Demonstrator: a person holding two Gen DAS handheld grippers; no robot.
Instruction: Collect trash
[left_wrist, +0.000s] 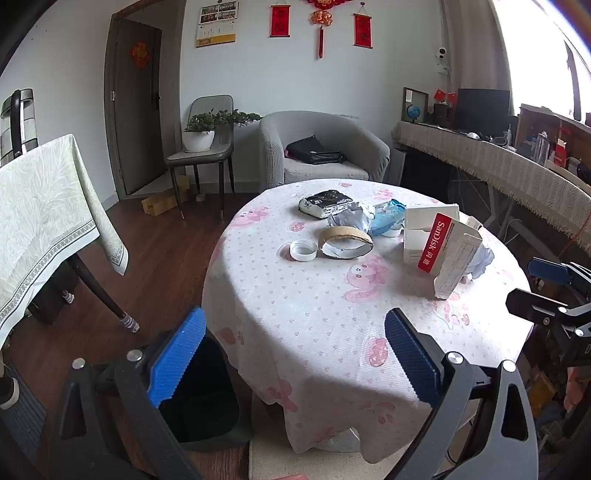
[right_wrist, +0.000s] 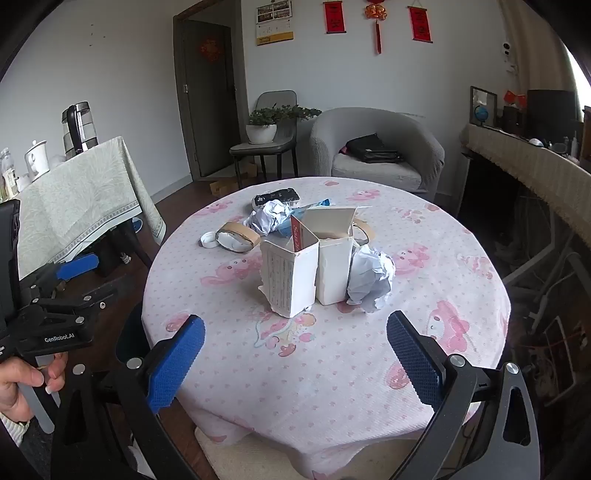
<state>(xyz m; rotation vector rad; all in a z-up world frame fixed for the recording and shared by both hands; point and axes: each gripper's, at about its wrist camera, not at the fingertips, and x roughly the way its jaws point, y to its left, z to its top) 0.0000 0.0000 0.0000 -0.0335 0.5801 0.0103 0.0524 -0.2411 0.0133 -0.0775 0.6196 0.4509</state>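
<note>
Trash clustered toward the worktop's (right_wrist: 332, 369) far half, under a pink-patterned cloth. Two white cartons upright near the centre, touching: the SanDisk box (right_wrist: 290, 273) on the left, torn at its base, and an open box (right_wrist: 334, 258) on the right. Crumpled paper (right_wrist: 371, 278) pressed against the open box's right side. Farther back, toward the far-left edge, a tape ring (left_wrist: 345, 242) lying flat, with a white cap (left_wrist: 303, 251) just beside it on the left. Behind the ring, a second paper ball (left_wrist: 351, 218), a blue wrapper (left_wrist: 388, 216) and a dark packet (left_wrist: 325, 203) nearest the far edge. Left tool (left_wrist: 295, 354) held over the near-left edge, jaws wide apart, nothing between them. Right tool (right_wrist: 295, 358) over the near edge, jaws likewise wide apart and empty, short of the cartons. Hand (right_wrist: 22, 384) gripping the left tool's handle.
</note>
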